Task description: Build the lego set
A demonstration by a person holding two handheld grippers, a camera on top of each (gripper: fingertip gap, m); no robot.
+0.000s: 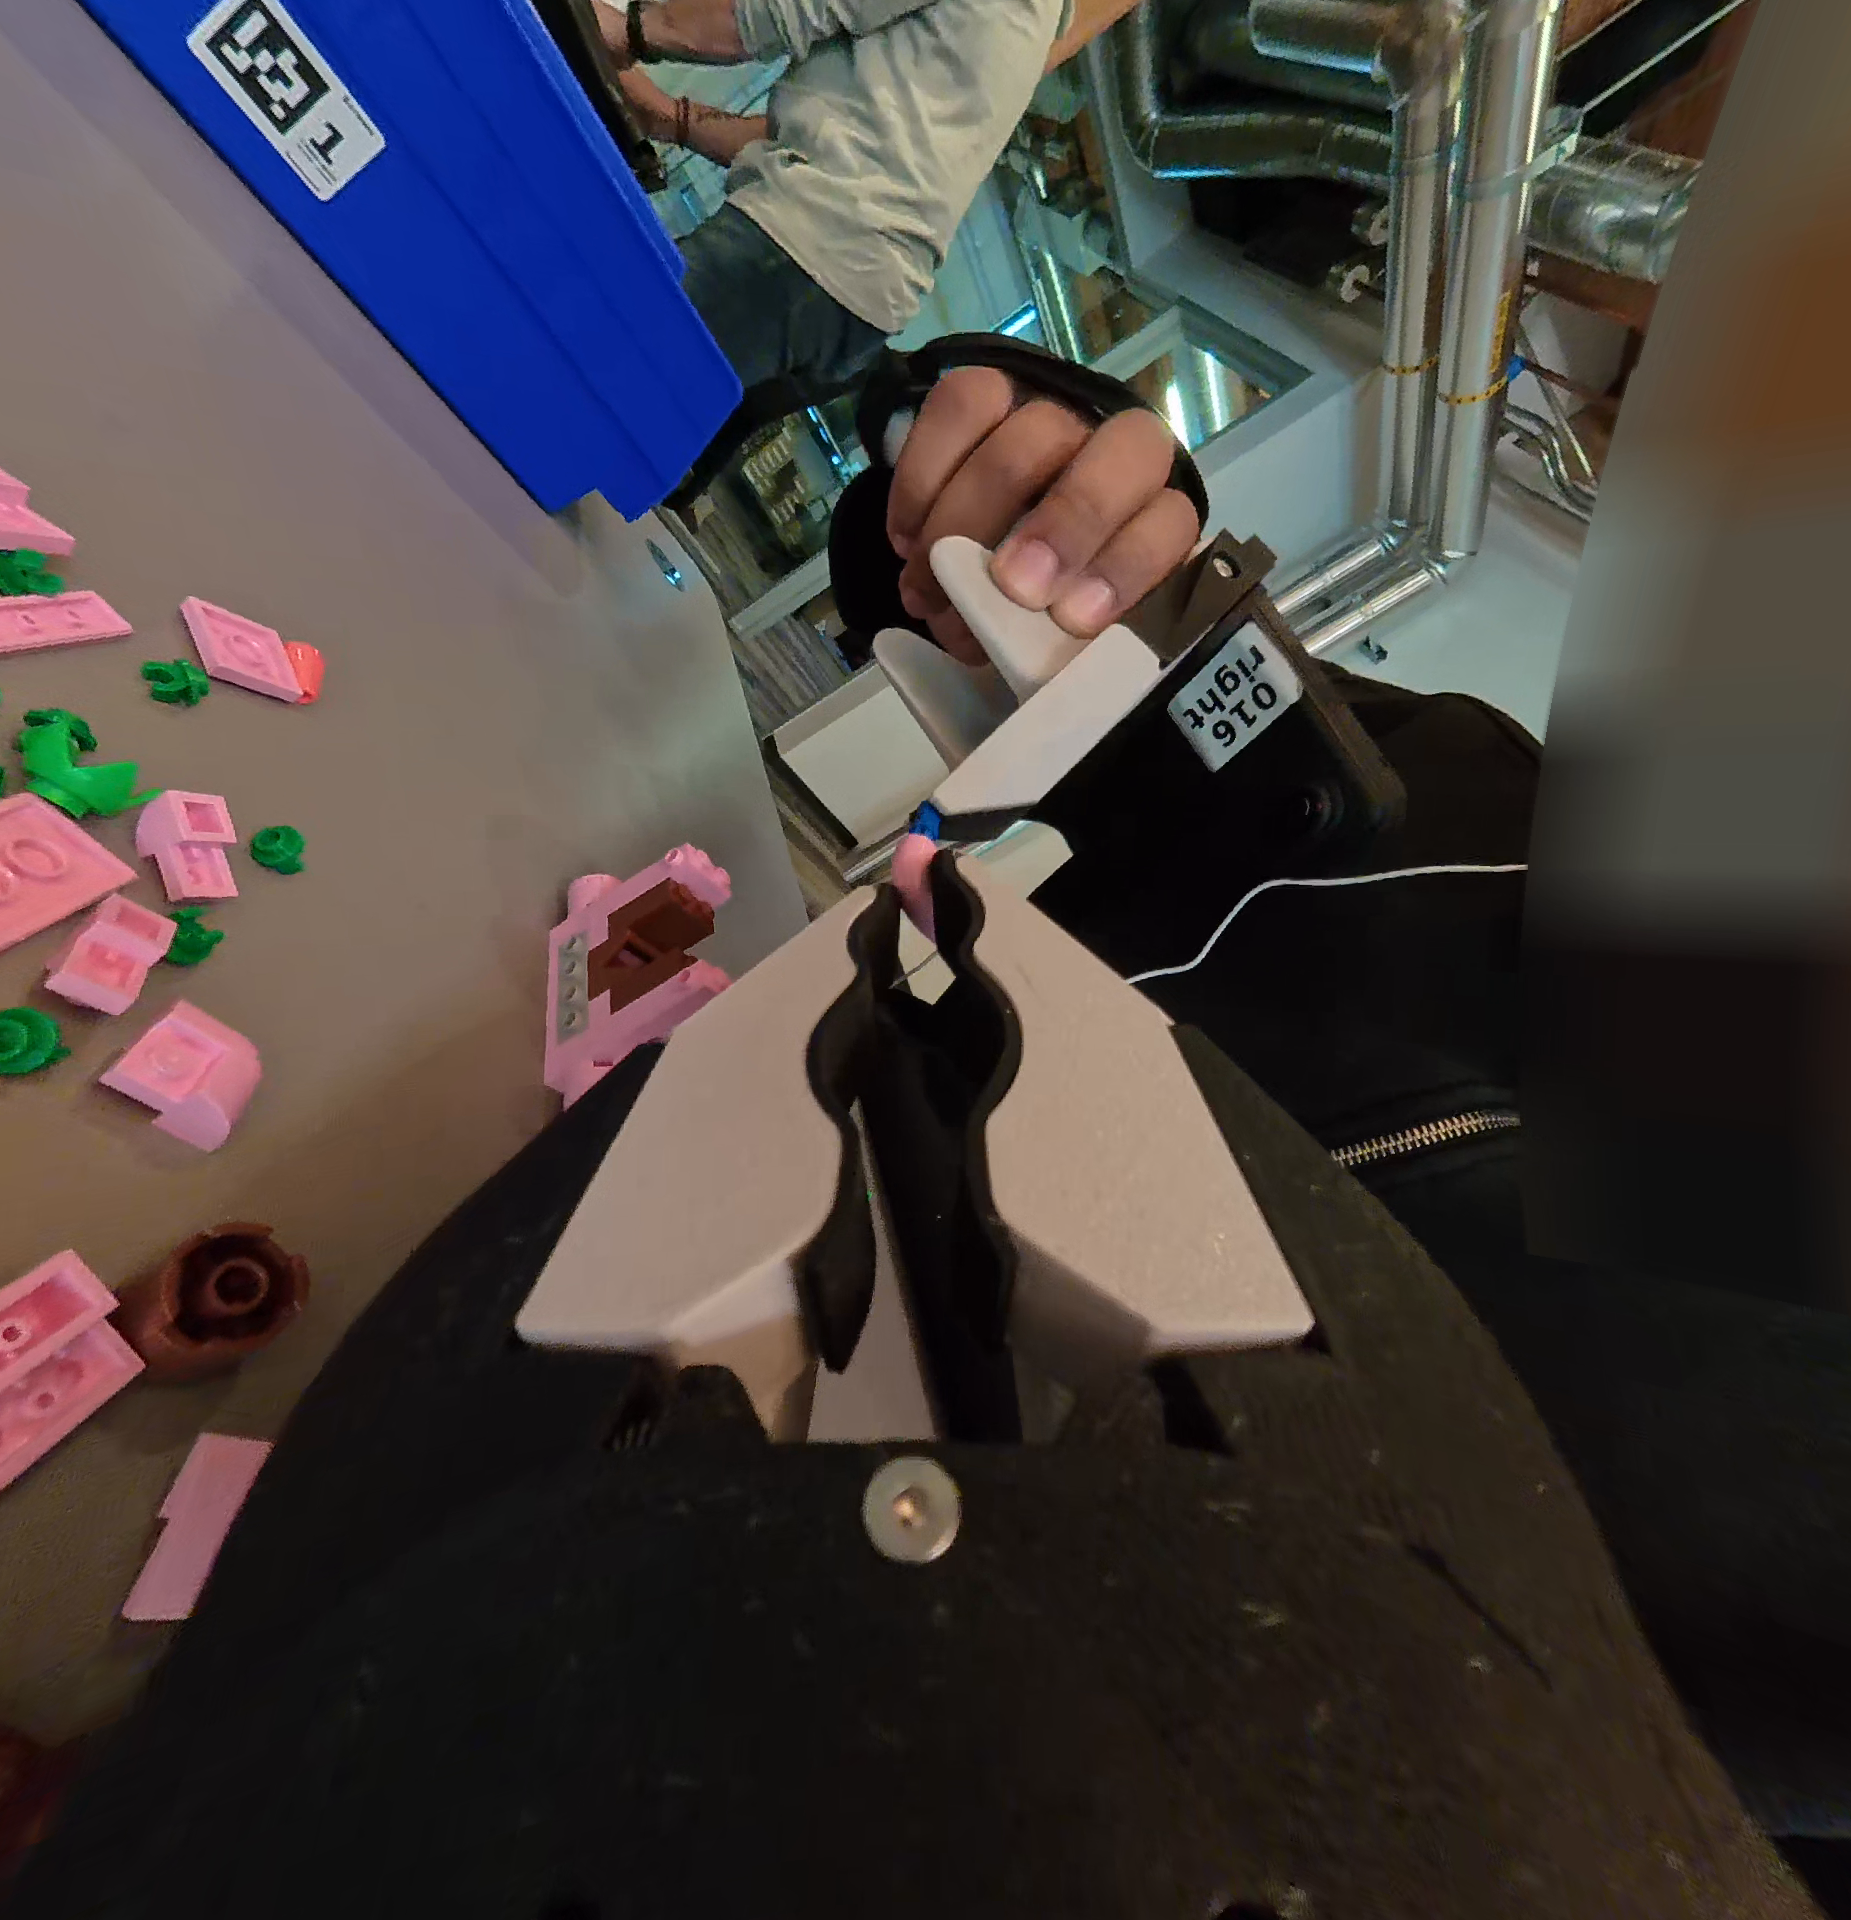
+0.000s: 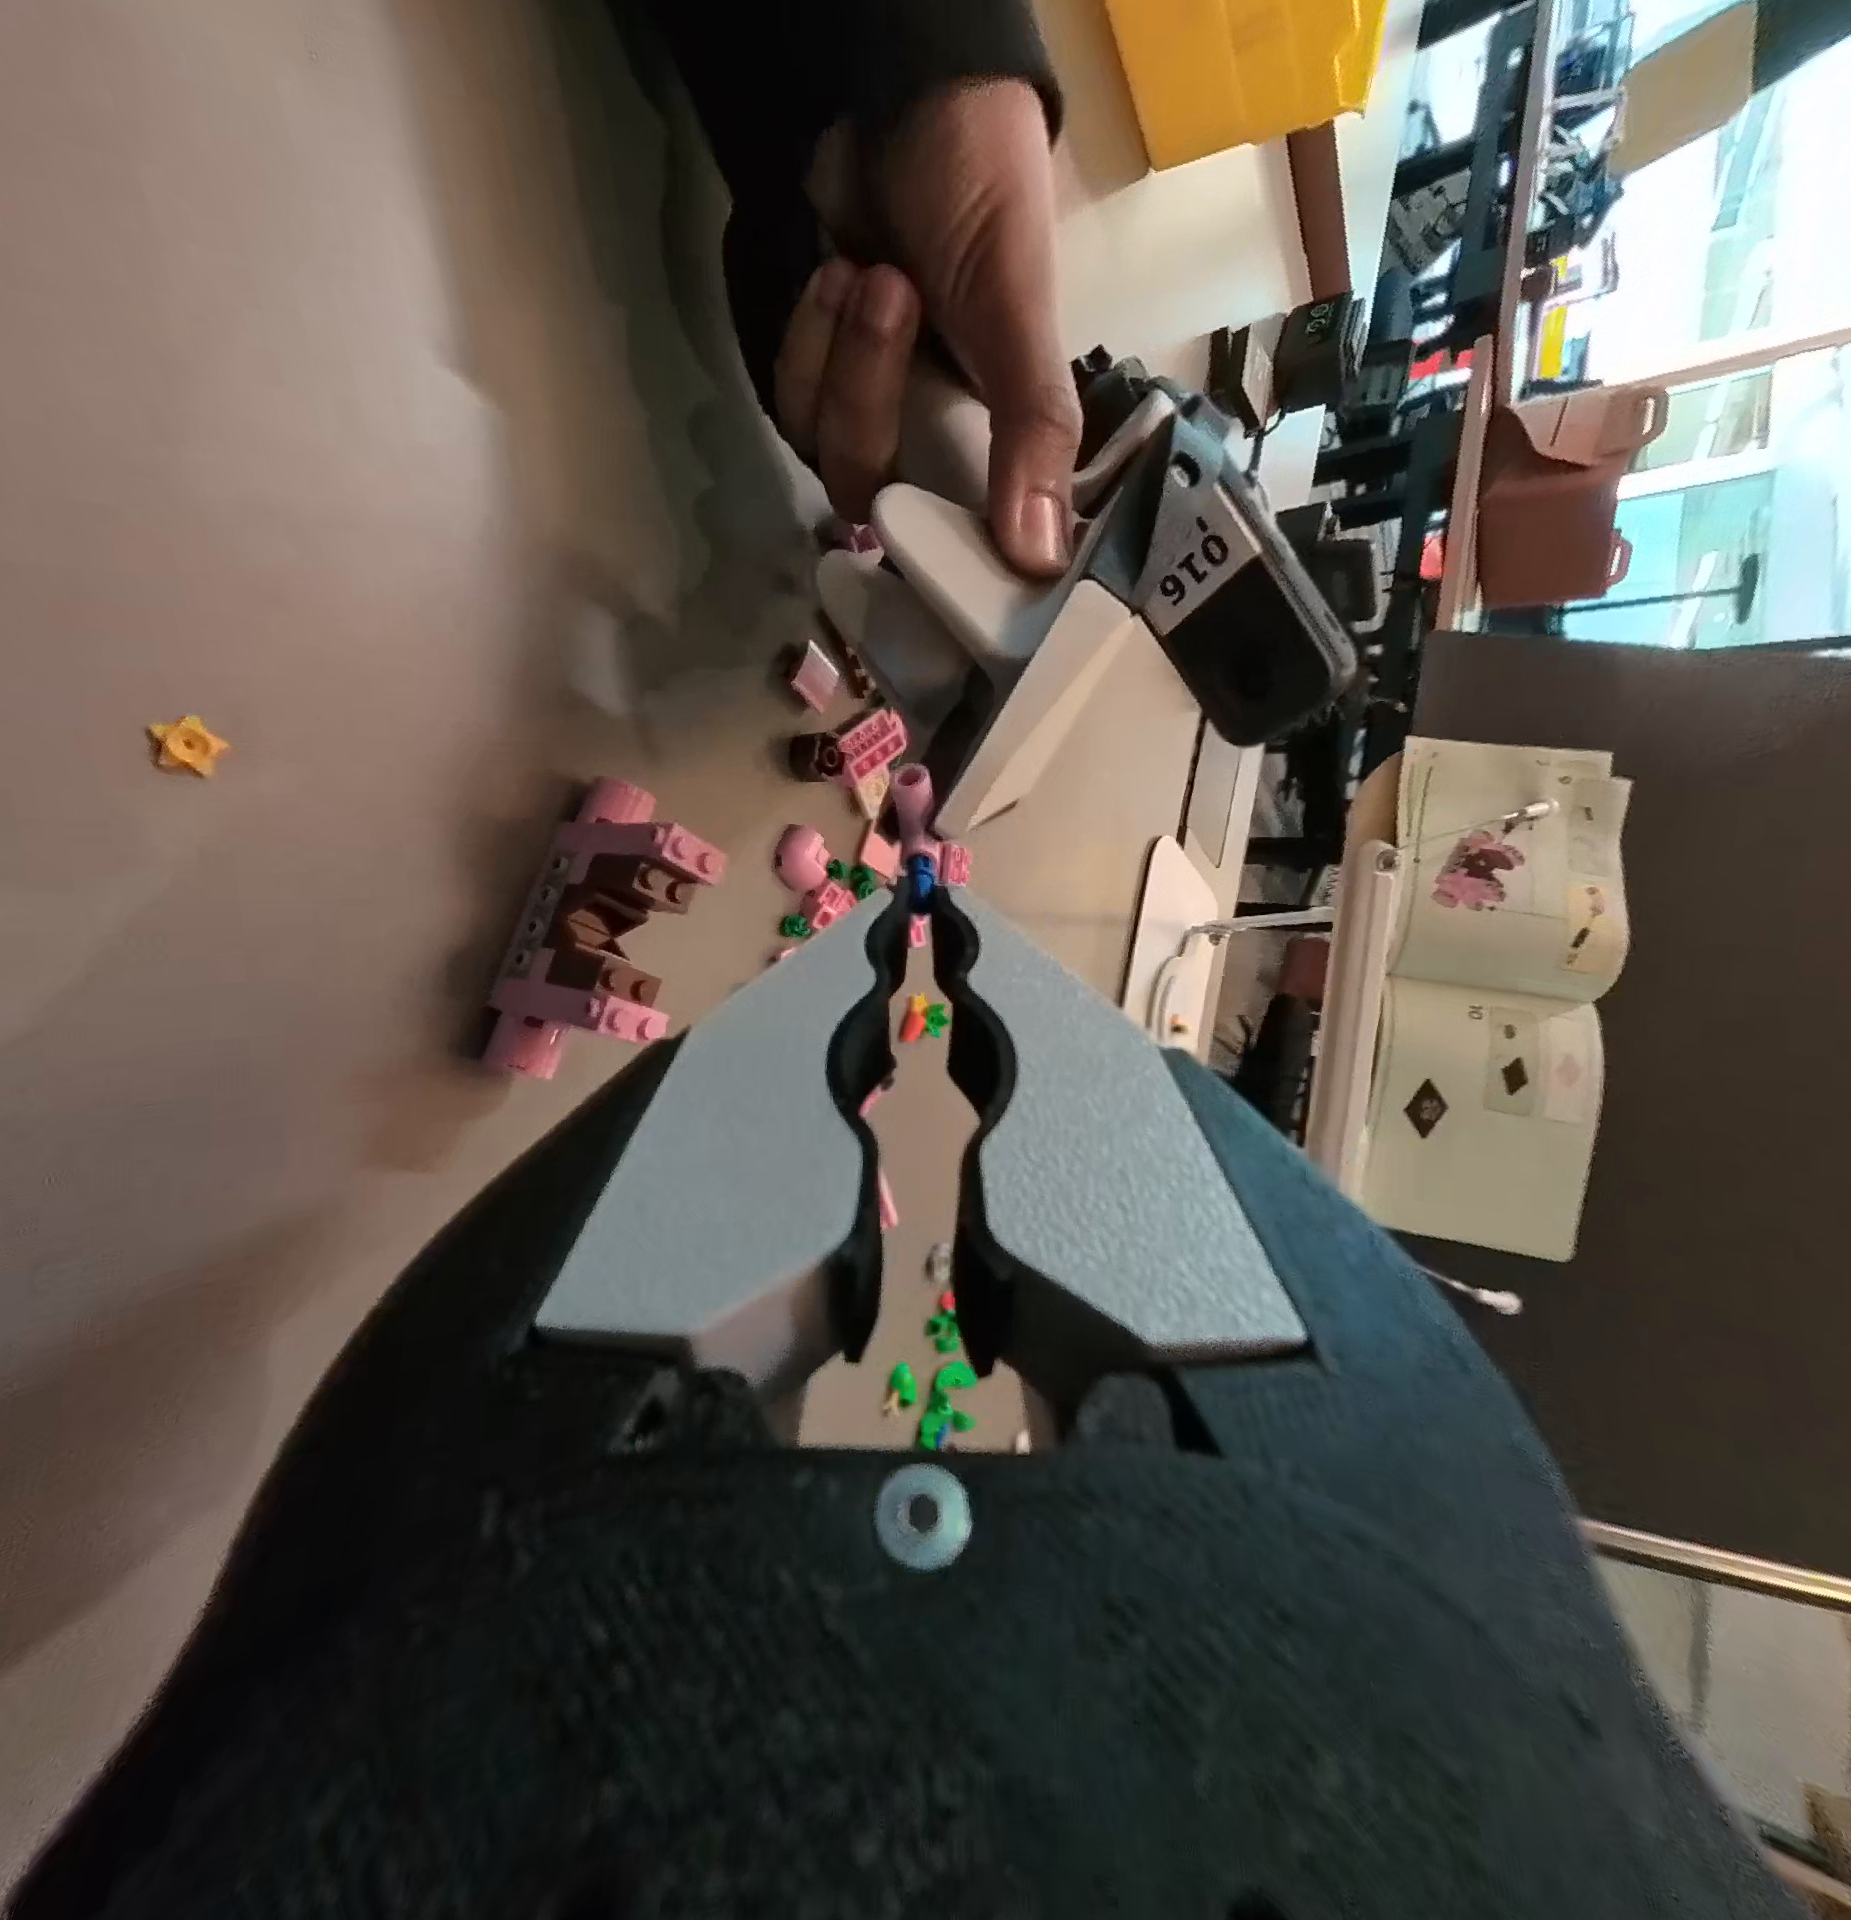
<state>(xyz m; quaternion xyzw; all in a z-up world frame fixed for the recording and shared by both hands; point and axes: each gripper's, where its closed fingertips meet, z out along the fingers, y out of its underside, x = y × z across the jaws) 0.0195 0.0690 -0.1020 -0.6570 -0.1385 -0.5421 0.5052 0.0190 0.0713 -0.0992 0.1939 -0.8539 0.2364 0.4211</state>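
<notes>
My left gripper [image 1: 916, 891] is shut on a small pink round piece [image 1: 913, 864], held in the air off the table's edge. My right gripper [image 2: 921, 906] is shut on a small blue pin [image 2: 923, 881]. The blue pin's end meets the pink piece [image 2: 913, 802] tip to tip. In the left wrist view the right gripper [image 1: 947, 826] comes in from the upper right with the blue pin [image 1: 926, 821]. In the right wrist view the left gripper [image 2: 942, 821] comes down from above. A pink and brown partial build [image 1: 640, 966] [image 2: 599, 925] lies on the grey table.
Loose pink plates [image 1: 27, 873], green bits [image 1: 69, 774] and a brown round piece [image 1: 220, 1288] lie on the table's left. A blue bin [image 1: 464, 208] stands behind. A yellow star piece [image 2: 186, 746], an open instruction booklet [image 2: 1492, 987] and a yellow bin [image 2: 1243, 73] show in the right wrist view. A person [image 1: 848, 156] sits beyond. The tips of both grippers are at nearly the same place.
</notes>
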